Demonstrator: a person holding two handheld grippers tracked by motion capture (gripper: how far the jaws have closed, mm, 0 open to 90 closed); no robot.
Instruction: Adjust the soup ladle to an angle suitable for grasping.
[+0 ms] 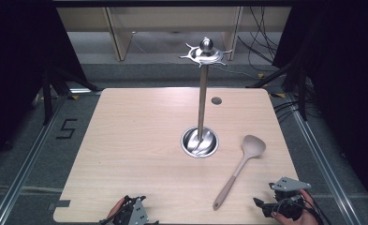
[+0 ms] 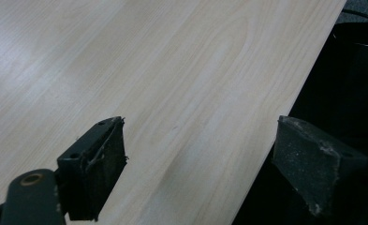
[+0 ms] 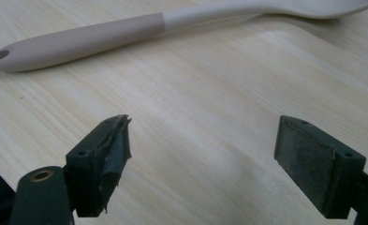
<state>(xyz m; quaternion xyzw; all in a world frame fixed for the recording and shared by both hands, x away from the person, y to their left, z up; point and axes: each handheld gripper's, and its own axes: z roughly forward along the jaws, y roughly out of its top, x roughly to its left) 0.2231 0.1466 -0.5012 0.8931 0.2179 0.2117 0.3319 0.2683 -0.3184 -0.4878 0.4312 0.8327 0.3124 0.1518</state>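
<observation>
Just beyond the right hand-held gripper point(image 3: 202, 140), wide-jawed: spoon point(image 3: 125, 33).

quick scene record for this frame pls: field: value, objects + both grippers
table: light wood table, small round grommet near far edge
stand: metal utensil stand, upright, round base at table centre, hooks at top bare
spoon: beige spoon, flat on table, right of stand base, bowl far, handle toward near edge
left gripper: open, holding nothing, at near-left table edge
right gripper: open, holding nothing, near spoon handle, not touching
</observation>
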